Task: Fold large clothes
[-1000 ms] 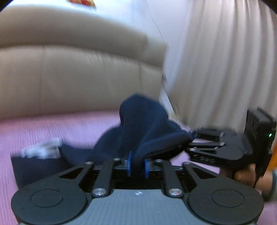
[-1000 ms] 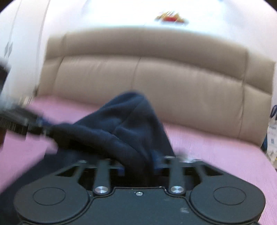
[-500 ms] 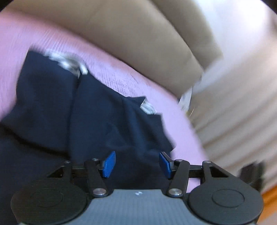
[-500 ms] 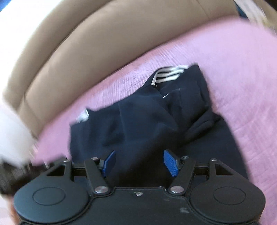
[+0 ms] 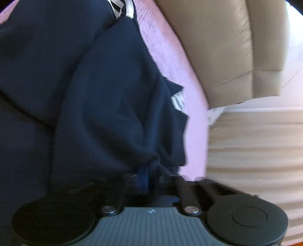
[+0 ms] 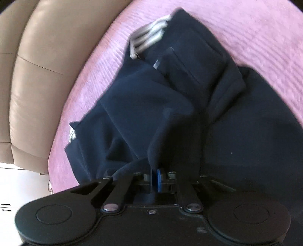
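Note:
A large dark navy garment (image 5: 90,90) with white striped trim (image 5: 121,7) lies crumpled on a pink bed cover (image 5: 170,56). My left gripper (image 5: 149,177) is low over the garment's near edge. Its jaws are closing, and a bunched fold of the navy cloth is pinched between them. In the right wrist view the same garment (image 6: 170,98) spreads out ahead, with its striped trim (image 6: 149,39) at the far end. My right gripper (image 6: 157,179) is closing too, and a raised ridge of the cloth is caught between its blue pads (image 6: 159,180).
A beige padded headboard (image 5: 227,47) runs along the bed's far side and shows again as the headboard (image 6: 37,66) at the left of the right wrist view. Pale curtains (image 5: 255,151) hang past the bed's edge. A white cabinet (image 6: 17,185) stands at lower left.
A second ago both grippers held the garment up in a peak. Half a second ago both stood open over it, lying on the bed. Now both have rolled, sunk and closed on folds.

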